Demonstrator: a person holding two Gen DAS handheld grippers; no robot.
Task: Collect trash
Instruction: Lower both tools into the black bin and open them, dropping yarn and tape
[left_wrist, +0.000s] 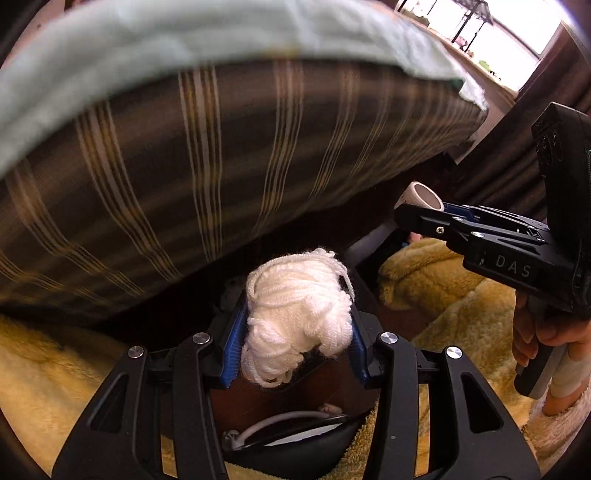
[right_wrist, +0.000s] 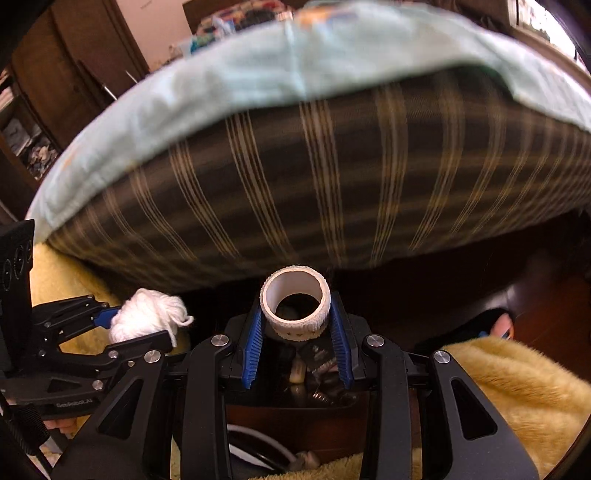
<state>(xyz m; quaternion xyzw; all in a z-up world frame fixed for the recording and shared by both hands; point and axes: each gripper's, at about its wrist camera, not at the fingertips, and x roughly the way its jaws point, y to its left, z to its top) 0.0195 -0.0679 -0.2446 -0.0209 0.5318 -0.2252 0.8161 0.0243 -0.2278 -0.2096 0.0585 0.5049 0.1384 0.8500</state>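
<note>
My left gripper (left_wrist: 295, 317) is shut on a ball of white yarn (left_wrist: 297, 314), held between its blue pads. It also shows at the left of the right wrist view, where the yarn (right_wrist: 146, 319) sits in the left gripper (right_wrist: 142, 325). My right gripper (right_wrist: 297, 317) is shut on a white tape roll (right_wrist: 295, 308), its hole facing the camera. In the left wrist view the right gripper (left_wrist: 417, 205) is at the right with the tape roll (left_wrist: 423, 195) at its tip. Both are held in front of a mattress side.
A brown striped mattress (left_wrist: 207, 158) with a pale green sheet (left_wrist: 110, 74) fills the upper view. A yellow fluffy blanket (right_wrist: 517, 387) lies below on both sides. A dark container (left_wrist: 295, 439) with a white cable (left_wrist: 280, 421) sits under my left gripper. Bright window (left_wrist: 498, 40) at far right.
</note>
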